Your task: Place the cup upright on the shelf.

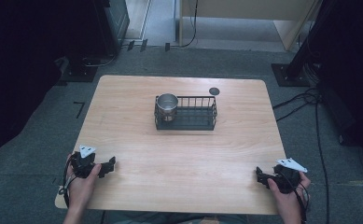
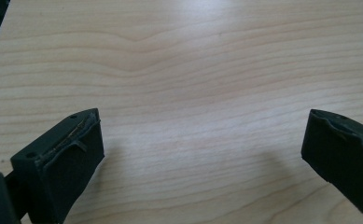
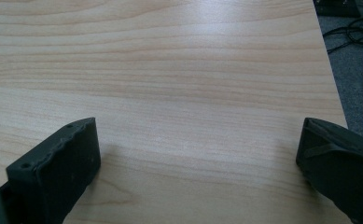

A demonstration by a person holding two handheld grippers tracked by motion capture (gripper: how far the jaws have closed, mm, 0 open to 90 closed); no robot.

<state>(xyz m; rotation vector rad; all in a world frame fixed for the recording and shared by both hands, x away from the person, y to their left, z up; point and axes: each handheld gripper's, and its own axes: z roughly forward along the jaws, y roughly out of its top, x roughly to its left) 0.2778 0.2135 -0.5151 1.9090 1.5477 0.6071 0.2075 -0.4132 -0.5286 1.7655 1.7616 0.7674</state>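
Your left hand-held gripper [image 1: 105, 166] sits at seven o'clock on the bench [image 1: 179, 154], your right hand-held gripper [image 1: 263, 177] at five. At twelve, a metal cup [image 1: 167, 105] stands in the wire basket's [image 1: 206, 120] left end. Each gripper view shows jaws spread wide over bare wood. Reaching in carelessly, you might catch the basket's rails and tip the cup.
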